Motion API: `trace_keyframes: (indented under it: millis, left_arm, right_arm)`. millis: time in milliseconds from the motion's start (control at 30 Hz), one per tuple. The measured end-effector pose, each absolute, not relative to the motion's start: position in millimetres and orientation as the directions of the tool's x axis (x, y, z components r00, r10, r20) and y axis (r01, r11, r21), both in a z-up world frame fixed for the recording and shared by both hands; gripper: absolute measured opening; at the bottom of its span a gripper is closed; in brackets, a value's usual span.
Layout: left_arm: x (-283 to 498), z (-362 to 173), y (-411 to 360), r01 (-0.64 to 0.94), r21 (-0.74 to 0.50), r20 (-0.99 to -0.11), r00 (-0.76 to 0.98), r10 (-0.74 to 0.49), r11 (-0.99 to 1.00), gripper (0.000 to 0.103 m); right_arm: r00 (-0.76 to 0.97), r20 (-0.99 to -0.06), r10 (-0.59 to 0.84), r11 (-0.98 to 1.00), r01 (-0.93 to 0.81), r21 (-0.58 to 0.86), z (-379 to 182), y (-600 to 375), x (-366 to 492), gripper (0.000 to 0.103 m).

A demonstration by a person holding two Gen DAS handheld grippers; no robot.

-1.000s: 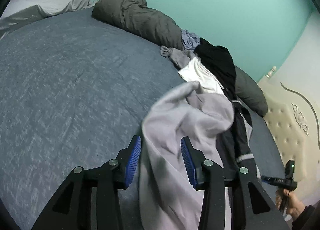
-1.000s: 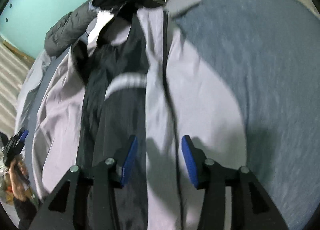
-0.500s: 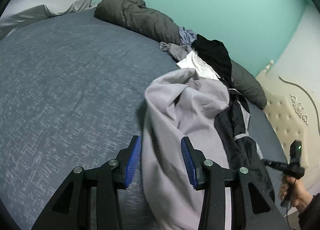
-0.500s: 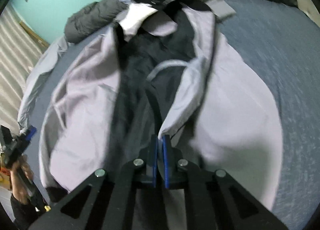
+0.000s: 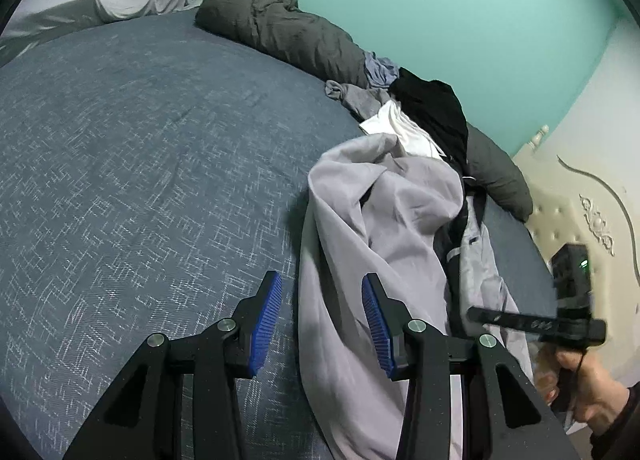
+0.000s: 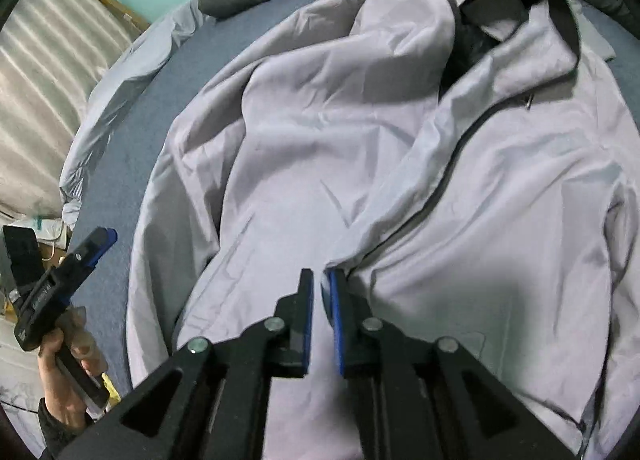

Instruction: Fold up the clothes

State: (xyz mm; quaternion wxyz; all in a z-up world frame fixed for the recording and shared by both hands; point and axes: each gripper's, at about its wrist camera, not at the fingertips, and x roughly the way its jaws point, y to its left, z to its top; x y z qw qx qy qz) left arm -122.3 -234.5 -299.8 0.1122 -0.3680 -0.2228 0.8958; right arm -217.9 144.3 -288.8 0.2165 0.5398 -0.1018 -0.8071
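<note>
Right wrist view: the right gripper [image 6: 320,292] has its blue pads nearly together, pinching a fold of the jacket [image 6: 360,148] at the front edge by the dark zipper line — the cloth rises in a ridge from the tips. The pale grey jacket lies spread across the blue bed [image 6: 120,132], its dark lining showing near the collar. At far left a hand [image 6: 66,380] holds the left gripper [image 5: 320,324]. In the left wrist view that gripper's jaws stand wide apart over the jacket's near edge, gripping nothing. Beyond — a pile of clothes [image 5: 424,112] and a grey duvet [image 5: 280,32] against the teal wall [image 5: 440,0].
</note>
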Motion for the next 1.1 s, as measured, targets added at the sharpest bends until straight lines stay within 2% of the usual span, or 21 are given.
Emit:
trace_keyframes:
  millis: [33,67,100,267,400,567,700,800,900,1100]
  left_arm:
    - [-122,-299,-234,-0.043,-0.482,-0.61,-0.701,0.37,-0.875,0.045]
    - [-122,-298,-233,-0.049,-0.482,-0.611,-0.697,0.375,-0.875,0.045]
    - [-122,-298,-232,-0.052,-0.48,-0.611,-0.696,0.376,-0.876,0.045]
    - [-120,-297,-229,-0.059,-0.473,-0.615,-0.692,0.377,-0.879,0.045]
    - [-119,-292,-232,-0.067,-0.472,-0.609,-0.697,0.38,-0.879,0.045]
    - [-111,-289,-232,-0.074,-0.526,-0.606,-0.667,0.434,-0.848,0.045]
    - [-96,-286,-220,-0.096,-0.548,-0.616,-0.626,0.478,-0.831,0.048]
    - [-79,-280,-206,-0.123,-0.542,-0.632,-0.593,0.499,-0.831,0.059]
    - [-64,-275,-189,-0.154,-0.509,-0.663,-0.557,0.5,-0.847,0.06]
    - [-41,-265,-169,-0.199,-0.459,-0.703,-0.515,0.49,-0.866,0.06]
  right_arm:
    - [-0.348,-0.803,-0.484,-0.874,0.232,0.426,-280,156,-214,0.03]
    - [-0.371,-0.787,-0.492,-0.87,0.222,0.44,-272,165,-212,0.041]
    - [-0.399,-0.775,-0.49,-0.872,0.21,0.443,-265,176,-209,0.045]
    - [-0.522,-0.758,-0.391,-0.909,0.091,0.406,-245,253,-187,0.045]
    - [-0.479,-0.809,-0.339,-0.923,0.002,0.386,-273,295,-163,0.045]
    - [-0.443,-0.841,-0.31,-0.918,-0.088,0.386,-307,328,-125,0.045]
    - [-0.43,-0.826,-0.364,-0.881,-0.13,0.455,-322,346,-99,0.046]
    - [-0.437,-0.822,-0.366,-0.86,-0.178,0.478,-325,353,-84,0.047]
    - [-0.442,-0.801,-0.404,-0.814,-0.227,0.535,-327,359,-71,0.048]
    - [-0.445,-0.8,-0.403,-0.799,-0.256,0.545,-331,353,-52,0.048]
